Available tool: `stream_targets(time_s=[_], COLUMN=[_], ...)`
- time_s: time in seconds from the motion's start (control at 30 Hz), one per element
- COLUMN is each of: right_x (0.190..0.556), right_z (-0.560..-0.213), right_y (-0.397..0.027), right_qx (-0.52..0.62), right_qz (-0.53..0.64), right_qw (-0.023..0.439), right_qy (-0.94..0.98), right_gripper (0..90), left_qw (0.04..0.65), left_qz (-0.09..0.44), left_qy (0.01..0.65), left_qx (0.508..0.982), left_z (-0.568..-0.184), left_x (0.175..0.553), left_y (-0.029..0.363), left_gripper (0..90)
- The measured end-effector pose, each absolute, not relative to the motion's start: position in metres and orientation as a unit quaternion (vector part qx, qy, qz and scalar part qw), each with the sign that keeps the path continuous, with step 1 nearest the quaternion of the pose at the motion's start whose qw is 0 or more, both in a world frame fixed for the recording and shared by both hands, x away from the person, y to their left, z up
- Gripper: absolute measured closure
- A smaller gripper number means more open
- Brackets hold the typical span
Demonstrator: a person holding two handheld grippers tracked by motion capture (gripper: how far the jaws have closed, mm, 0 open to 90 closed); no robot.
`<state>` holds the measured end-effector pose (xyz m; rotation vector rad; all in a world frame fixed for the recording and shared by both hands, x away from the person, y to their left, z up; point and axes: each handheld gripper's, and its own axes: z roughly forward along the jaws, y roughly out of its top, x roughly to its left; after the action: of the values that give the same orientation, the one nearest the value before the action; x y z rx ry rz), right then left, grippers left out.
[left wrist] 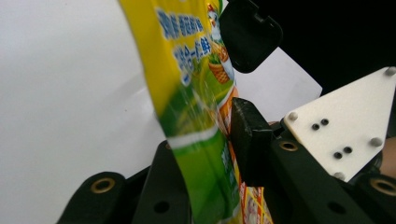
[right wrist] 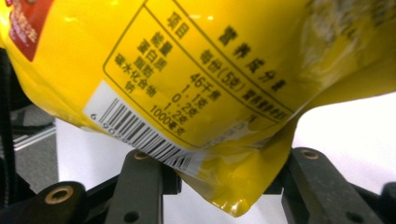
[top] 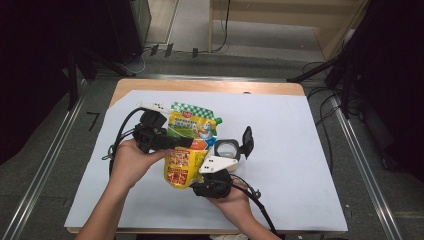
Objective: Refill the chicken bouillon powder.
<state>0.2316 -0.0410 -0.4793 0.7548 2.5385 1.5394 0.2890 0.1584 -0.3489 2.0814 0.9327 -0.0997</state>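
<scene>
— Two sets of tongs, one pouch: what sits nearest the camera?

— The right tongs, held in the person's right hand at the near edge of the counter, are clamped on the bottom corner of a yellow seasoning pouch; in the right gripper view its barcode end is pinched between the two black jaws.

— And the left?

— The left tongs, in the left hand, reach across the pouch's middle. In the left gripper view the pouch stands between the jaws, close to both; whether the pads press on it is hard to tell through the blur.

— Where is the pouch?

— Raised over the white sheet at mid-counter, green-checked top farthest from the person.

— Anything beyond it?

— A small clear container with a black flip lid open, just right of the pouch.
</scene>
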Motion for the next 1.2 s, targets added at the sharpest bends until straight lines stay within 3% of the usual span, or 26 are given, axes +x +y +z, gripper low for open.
stream_targets(time_s=[0.83,1.2], right_x=[0.219,0.212], right_z=[-0.465,-0.464], right_y=[-0.038,-0.036], right_qx=[0.237,0.218], right_qz=[0.514,0.514], right_qw=[0.008,0.020], right_qy=[0.824,0.830], right_gripper=[60.1,61.1], left_qw=[0.406,0.405], left_qz=[-0.047,-0.067], left_qy=[0.357,0.365], left_qx=[0.840,0.836], left_z=[-0.357,-0.363], left_x=[0.288,0.292], left_y=[0.143,0.143], left_gripper=[71.8,72.1])
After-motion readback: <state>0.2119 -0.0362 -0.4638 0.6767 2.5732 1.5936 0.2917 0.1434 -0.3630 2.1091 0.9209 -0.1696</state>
